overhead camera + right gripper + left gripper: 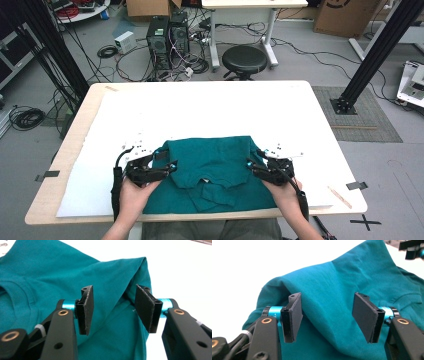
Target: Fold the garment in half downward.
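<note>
Teal cotton T-shirt (210, 167), folded, collar toward the table's near edge, long axis lying left to right. Left gripper (327, 315) and right gripper (113, 310) both released, a fold of cloth standing between each pair of jaws, unpressed.

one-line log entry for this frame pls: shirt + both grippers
item: teal shirt, part-folded on white mat | left gripper: jaws open, fabric fold between, pads not pressing | right gripper: jaws open astride shirt's folded edge

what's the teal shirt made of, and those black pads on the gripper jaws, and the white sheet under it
teal shirt: looks like soft knit cotton jersey, matte; it drapes in loose folds and has a ribbed collar.
Pads of the left gripper: seemingly rubber or dense foam, matte black, with slightly rough edges.
white sheet: smooth and matte, perhaps foam board or paper; the look leaves it open.
</note>
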Demonstrator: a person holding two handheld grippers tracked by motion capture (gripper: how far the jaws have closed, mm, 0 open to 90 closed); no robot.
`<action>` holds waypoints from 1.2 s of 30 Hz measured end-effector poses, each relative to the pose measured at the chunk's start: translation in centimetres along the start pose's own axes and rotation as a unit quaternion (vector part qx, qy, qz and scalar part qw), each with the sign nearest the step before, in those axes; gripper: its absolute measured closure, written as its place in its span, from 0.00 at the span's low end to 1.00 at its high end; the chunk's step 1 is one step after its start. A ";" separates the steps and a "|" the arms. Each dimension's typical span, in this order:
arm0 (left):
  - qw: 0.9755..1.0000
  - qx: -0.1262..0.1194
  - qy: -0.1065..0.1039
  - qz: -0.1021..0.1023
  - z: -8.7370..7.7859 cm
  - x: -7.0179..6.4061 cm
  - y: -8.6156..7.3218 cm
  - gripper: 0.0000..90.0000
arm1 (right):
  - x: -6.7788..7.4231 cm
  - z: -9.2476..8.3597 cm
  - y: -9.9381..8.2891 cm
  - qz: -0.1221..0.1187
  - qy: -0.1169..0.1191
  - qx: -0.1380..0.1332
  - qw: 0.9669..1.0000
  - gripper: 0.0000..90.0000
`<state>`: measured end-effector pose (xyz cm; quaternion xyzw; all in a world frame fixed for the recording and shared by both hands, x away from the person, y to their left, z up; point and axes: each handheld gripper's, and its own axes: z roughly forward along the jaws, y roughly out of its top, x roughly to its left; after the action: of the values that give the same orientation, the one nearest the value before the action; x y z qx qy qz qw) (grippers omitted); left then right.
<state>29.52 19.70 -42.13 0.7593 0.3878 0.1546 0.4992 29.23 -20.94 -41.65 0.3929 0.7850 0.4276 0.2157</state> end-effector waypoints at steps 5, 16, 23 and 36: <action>0.999 0.031 0.009 -0.032 -0.3 -0.6 -1.2 0.46 | 0.7 -0.6 -1.1 0.021 0.011 0.011 1.000 0.54; 0.995 0.082 -0.013 -0.054 0.8 -0.9 -2.7 0.68 | 0.8 1.4 -1.9 0.067 0.073 0.086 0.991 0.80; 0.998 0.055 -0.032 -0.021 -0.5 -1.5 -1.9 0.94 | 1.4 -0.2 -1.5 0.026 0.082 0.064 0.994 0.96; 0.991 0.071 -0.039 -0.102 -0.9 -1.0 -3.0 0.59 | 2.0 -2.5 -1.8 0.012 0.082 0.041 0.996 0.96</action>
<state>27.01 20.07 -44.21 0.7543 0.4538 0.0454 0.4723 25.61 -21.15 -41.82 0.3746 0.8120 0.4286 0.1293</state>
